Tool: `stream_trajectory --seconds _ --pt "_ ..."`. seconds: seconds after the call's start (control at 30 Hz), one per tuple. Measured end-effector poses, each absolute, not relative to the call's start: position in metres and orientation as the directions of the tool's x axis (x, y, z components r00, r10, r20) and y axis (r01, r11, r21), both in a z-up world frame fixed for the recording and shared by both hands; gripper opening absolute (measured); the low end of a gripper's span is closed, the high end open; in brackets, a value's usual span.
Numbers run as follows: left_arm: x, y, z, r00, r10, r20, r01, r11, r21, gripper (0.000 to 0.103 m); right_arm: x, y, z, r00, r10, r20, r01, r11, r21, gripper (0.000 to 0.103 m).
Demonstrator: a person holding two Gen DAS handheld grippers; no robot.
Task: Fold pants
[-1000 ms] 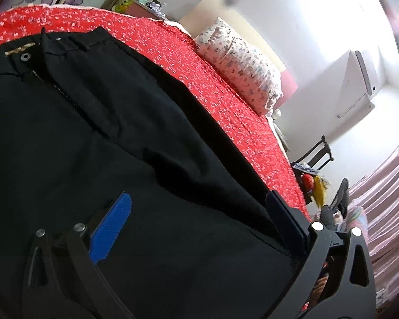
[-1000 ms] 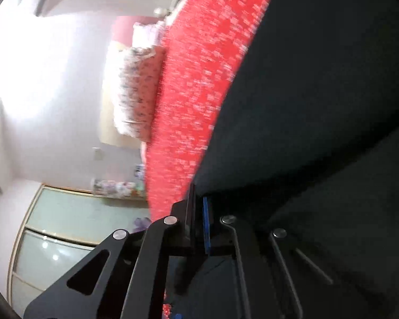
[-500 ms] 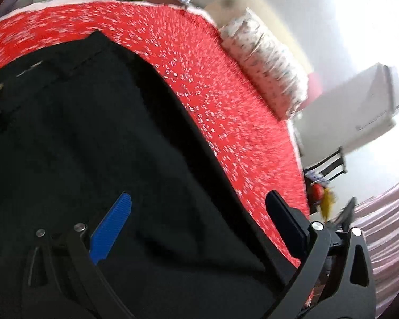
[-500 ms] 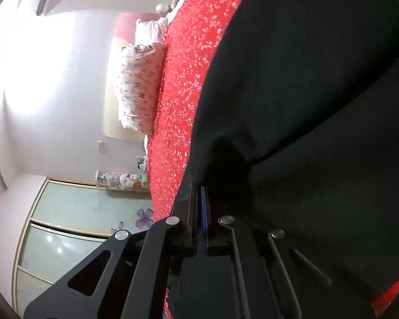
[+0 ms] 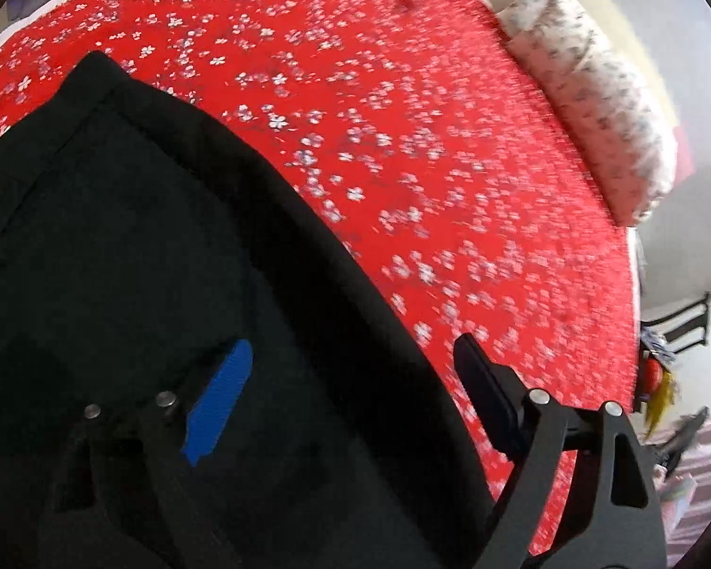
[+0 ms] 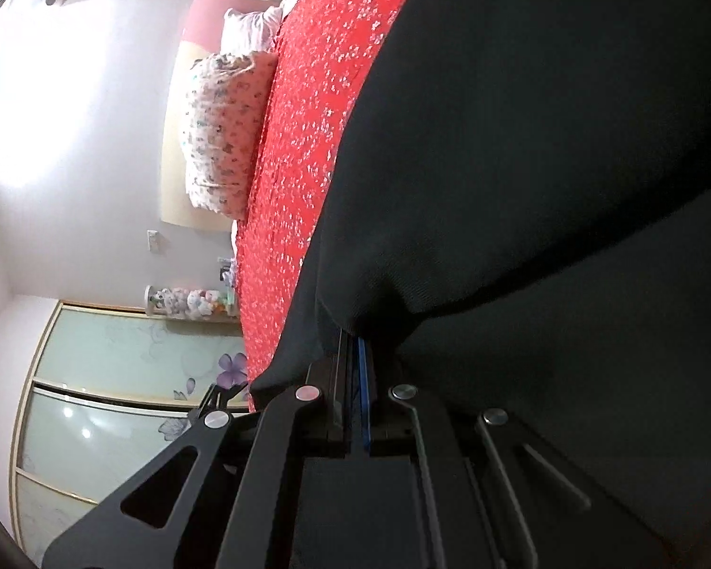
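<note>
Black pants (image 5: 142, 261) lie on a red flowered bedspread (image 5: 403, 142). In the left wrist view my left gripper (image 5: 350, 374) is open, its jaws set wide over the pants' right edge, with the blue pad (image 5: 218, 398) above the black cloth and the black finger (image 5: 488, 403) over the bedspread. In the right wrist view my right gripper (image 6: 353, 346) is shut on an edge of the pants (image 6: 521, 166), which drape up and to the right from the pads. The waistband is out of view.
A flowered pillow (image 5: 592, 95) lies at the head of the bed, also in the right wrist view (image 6: 223, 128). A dark chair (image 5: 682, 322) and clutter stand beyond the bed's far side. A sliding wardrobe (image 6: 118, 379) is behind the bed.
The left gripper has moved along the pants toward the right edge; the waistband and button have left its view. The right gripper stays shut on the cloth, which now hangs more slack.
</note>
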State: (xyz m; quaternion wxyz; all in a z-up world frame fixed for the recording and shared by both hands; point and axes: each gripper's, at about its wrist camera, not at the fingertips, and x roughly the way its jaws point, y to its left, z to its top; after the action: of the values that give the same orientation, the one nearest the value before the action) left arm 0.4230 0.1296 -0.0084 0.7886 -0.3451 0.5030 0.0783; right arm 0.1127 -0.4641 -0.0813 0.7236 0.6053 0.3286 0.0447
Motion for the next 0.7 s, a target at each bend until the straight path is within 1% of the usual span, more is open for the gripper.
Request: stream_trajectory --seconds 0.07,0.1,0.13,0.17,0.2,0.23,0.3,0.37,0.53,0.7 --pt "0.430 0.131 -0.009 0.480 -0.196 -0.855 -0.483 0.755 -0.445 0.081 0.113 -0.465 -0.082 0.778 0.466 -0.422 0.331 0.268 0.905 0.002" --pt "0.429 0.133 -0.009 0.473 -0.181 -0.863 -0.495 0.755 -0.429 0.067 0.110 -0.466 -0.083 0.777 0.466 -0.423 0.329 0.271 0.905 0.002" --pt "0.428 0.136 -0.009 0.460 -0.155 -0.874 -0.515 0.755 -0.405 0.054 0.110 -0.466 -0.083 0.777 0.466 -0.423 0.328 0.274 0.904 0.002" --pt "0.426 0.139 -0.009 0.463 -0.161 -0.872 -0.518 0.749 -0.413 0.049 0.109 -0.467 -0.082 0.777 0.465 -0.425 0.327 0.278 0.903 0.002" --pt "0.424 0.145 -0.009 0.478 -0.186 -0.859 -0.514 0.733 -0.445 0.023 0.109 -0.467 -0.082 0.777 0.463 -0.425 0.328 0.279 0.903 0.002" --pt "0.420 0.150 -0.011 0.501 -0.241 -0.831 -0.489 0.714 -0.501 0.008 0.110 -0.468 -0.082 0.778 0.463 -0.424 0.328 0.277 0.903 0.002" --pt "0.408 0.157 -0.010 0.524 -0.271 -0.808 -0.482 0.688 -0.543 0.007 0.116 -0.465 -0.080 0.780 0.461 -0.424 0.328 0.275 0.904 0.002" --pt "0.394 0.156 -0.002 0.551 -0.252 -0.796 -0.463 0.701 -0.543 0.007 0.114 -0.467 -0.079 0.784 0.458 -0.420 0.324 0.276 0.905 0.002" --pt "0.343 0.153 0.039 0.636 -0.226 -0.738 -0.377 0.744 -0.552 0.007 0.108 -0.474 -0.071 0.805 0.442 -0.397 0.286 0.297 0.911 0.002" --pt "0.270 0.158 0.081 0.708 -0.261 -0.657 -0.276 0.754 -0.596 0.007 0.096 -0.486 -0.055 0.848 0.393 -0.355 0.235 0.322 0.917 0.002"
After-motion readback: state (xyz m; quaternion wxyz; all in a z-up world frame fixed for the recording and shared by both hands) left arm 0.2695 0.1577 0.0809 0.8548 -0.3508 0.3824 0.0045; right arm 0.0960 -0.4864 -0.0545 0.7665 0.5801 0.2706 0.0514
